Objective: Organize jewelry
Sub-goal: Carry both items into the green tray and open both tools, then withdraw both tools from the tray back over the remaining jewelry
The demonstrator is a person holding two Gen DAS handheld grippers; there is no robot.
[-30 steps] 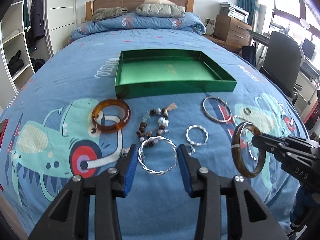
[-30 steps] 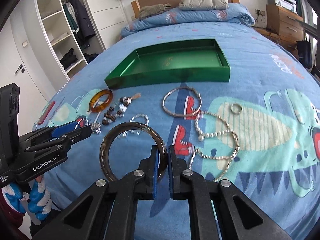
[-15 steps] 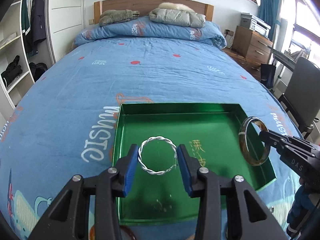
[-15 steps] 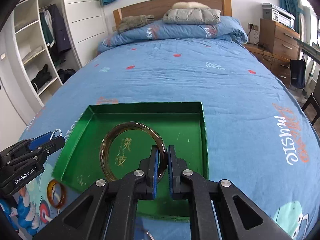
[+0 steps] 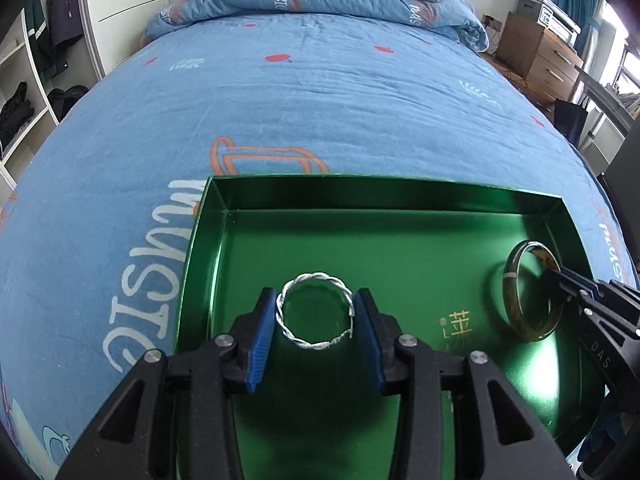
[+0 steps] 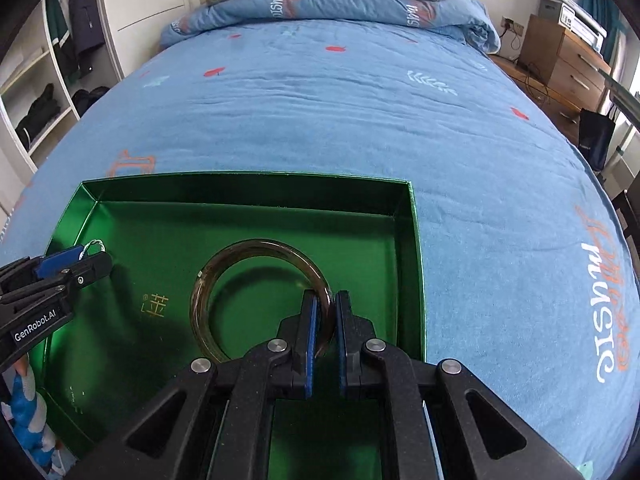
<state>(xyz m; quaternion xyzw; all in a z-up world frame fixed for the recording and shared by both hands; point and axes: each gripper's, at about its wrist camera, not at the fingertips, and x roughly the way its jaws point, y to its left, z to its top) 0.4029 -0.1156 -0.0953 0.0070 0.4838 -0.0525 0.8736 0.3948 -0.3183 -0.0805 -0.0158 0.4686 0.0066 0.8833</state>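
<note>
Jewelry first: two bangles, both over the green tray [image 5: 224, 216] that lies on the blue bed [image 5: 320, 100].

On the left, my left gripper [image 5: 316, 322] holds the silver bangle [image 5: 316, 316] across its width, one blue pad on each outer side, so the ring lies flat between them above the tray's left half. It is thin twisted wire with what looks like an open end near the right pad, so I judge it light and springy: squeeze harder and it may flex or pop out sideways. The hold across the middle suits it, with just enough pressure to keep it.

To the right, my right gripper [image 6: 323, 324] is closed on the brown bangle [image 6: 224, 280], pinching one section of its rim between the pads, the rest of the ring sticking out ahead over the tray's right half. It casts a shadow on the green floor, so I judge it is above the tray, not resting on it. It looks thick, stiff, glossy and probably brittle like glass or stone: slippery in the pads, and it should be lowered rather than dropped.
</note>
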